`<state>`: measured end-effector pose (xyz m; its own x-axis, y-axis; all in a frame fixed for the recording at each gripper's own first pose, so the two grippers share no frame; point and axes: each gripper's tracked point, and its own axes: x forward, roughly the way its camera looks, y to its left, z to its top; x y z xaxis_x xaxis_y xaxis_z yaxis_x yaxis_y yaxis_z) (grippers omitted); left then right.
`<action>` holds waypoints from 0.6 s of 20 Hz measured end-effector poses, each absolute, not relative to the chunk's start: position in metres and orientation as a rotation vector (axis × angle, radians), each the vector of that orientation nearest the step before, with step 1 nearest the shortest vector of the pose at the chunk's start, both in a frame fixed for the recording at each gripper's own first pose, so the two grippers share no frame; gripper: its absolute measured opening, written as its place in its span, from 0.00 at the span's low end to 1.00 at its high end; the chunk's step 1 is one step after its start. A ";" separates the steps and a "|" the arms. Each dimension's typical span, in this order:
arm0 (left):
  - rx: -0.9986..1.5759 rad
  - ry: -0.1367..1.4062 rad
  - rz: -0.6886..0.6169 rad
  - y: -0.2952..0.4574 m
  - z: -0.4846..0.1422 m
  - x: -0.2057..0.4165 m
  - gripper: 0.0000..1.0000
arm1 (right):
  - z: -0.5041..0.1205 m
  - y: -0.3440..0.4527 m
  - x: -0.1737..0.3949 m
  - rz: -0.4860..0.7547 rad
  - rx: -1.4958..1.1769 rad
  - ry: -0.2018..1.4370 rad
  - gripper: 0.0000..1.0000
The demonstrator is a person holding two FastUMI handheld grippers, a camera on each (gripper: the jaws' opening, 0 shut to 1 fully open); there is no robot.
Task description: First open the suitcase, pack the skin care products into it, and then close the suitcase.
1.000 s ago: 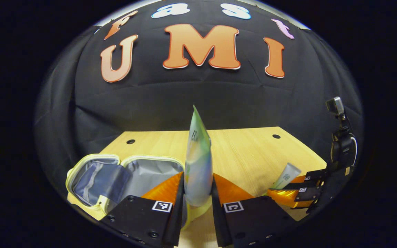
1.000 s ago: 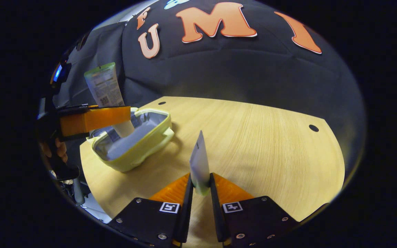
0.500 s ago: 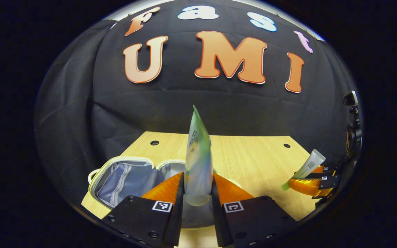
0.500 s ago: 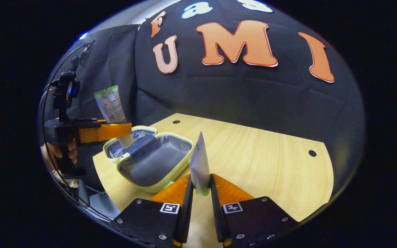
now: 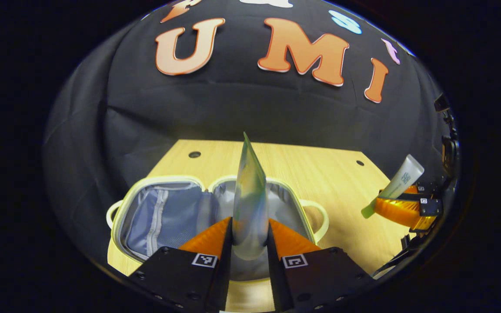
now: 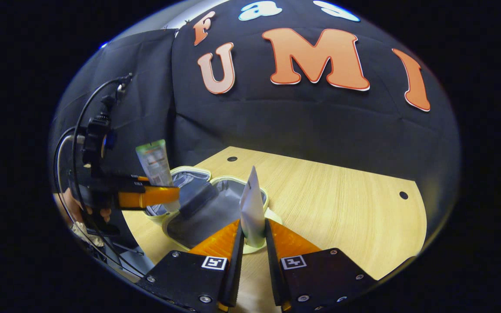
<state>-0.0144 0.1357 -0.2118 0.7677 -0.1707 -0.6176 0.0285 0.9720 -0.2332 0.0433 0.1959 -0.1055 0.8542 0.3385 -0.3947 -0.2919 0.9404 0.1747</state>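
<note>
Now two tubes (image 5: 249, 204) (image 6: 252, 213), one suitcase (image 5: 163, 213).

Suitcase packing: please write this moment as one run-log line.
suitcase: open | left gripper: green tube | right gripper: white tube | packed: nothing

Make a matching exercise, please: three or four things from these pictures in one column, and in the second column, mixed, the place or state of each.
Things:
1. suitcase
2. green tube
3. white tube
4. table

Places or states:
a. clamped upright in the left gripper
b. lying open, grey lining showing
c. bare wood with small round holes
d. clamped upright in the right gripper

Pairs: 1-b, 2-a, 3-d, 4-c
</note>
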 end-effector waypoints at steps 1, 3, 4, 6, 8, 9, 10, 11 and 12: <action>-0.223 0.718 -0.137 0.133 -0.226 -0.014 0.39 | -0.109 0.200 0.044 0.323 0.110 0.445 0.31; -0.226 0.770 -0.186 0.127 -0.246 -0.011 0.40 | -0.115 0.206 0.045 0.289 0.115 0.465 0.31; -0.226 0.796 -0.211 0.125 -0.258 -0.011 0.40 | -0.117 0.210 0.045 0.269 0.125 0.474 0.31; -0.228 0.852 -0.262 0.119 -0.278 -0.006 0.40 | -0.120 0.220 0.047 0.236 0.151 0.492 0.31; -0.216 0.918 -0.299 0.111 -0.290 -0.005 0.39 | -0.123 0.229 0.045 0.223 0.168 0.512 0.31; -0.200 0.946 -0.307 0.107 -0.296 -0.004 0.40 | -0.123 0.232 0.044 0.229 0.176 0.524 0.31; -0.184 0.978 -0.311 0.104 -0.302 -0.005 0.40 | -0.123 0.234 0.043 0.227 0.181 0.531 0.31; -0.179 1.007 -0.310 0.100 -0.307 -0.006 0.39 | -0.125 0.233 0.042 0.230 0.181 0.542 0.31; -0.187 1.038 -0.298 0.095 -0.311 -0.006 0.40 | -0.128 0.232 0.044 0.228 0.177 0.550 0.31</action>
